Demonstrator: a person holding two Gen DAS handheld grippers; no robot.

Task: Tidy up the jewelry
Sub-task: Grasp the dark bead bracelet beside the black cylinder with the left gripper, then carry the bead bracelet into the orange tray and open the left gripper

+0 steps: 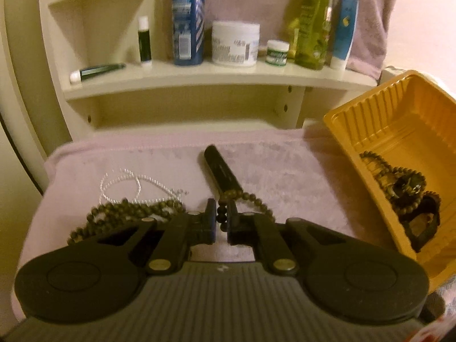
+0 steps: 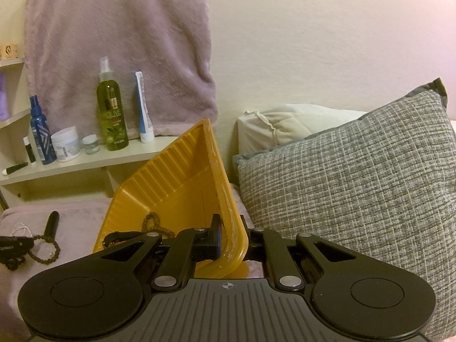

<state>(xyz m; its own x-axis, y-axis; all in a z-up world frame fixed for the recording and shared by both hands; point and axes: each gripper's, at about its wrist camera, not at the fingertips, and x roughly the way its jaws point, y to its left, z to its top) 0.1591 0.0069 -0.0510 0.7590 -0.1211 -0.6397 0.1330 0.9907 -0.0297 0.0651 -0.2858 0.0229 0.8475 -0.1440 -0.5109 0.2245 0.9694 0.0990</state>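
Pinching the beaded bracelet (image 1: 242,199) in our left tongs (image 1: 221,222), we see the tilted yellow tray (image 1: 370,119), clamped by our right tongs (image 2: 232,239), lying to their right.

Cream wall (image 2: 313,42), cream shelf (image 1: 216,78), grey cushion (image 2: 356,185), dim warm light

Dark round-bead bracelet (image 1: 245,196) draped over the pink towel, one end lying across a black cylinder, a few beads pinched between the left tongs (image 1: 221,222); the yellow ribbed plastic tray (image 1: 370,131) is tilted, its rim clamped by the right tongs (image 2: 232,242), with brown bead strands (image 1: 399,179) heaped inside
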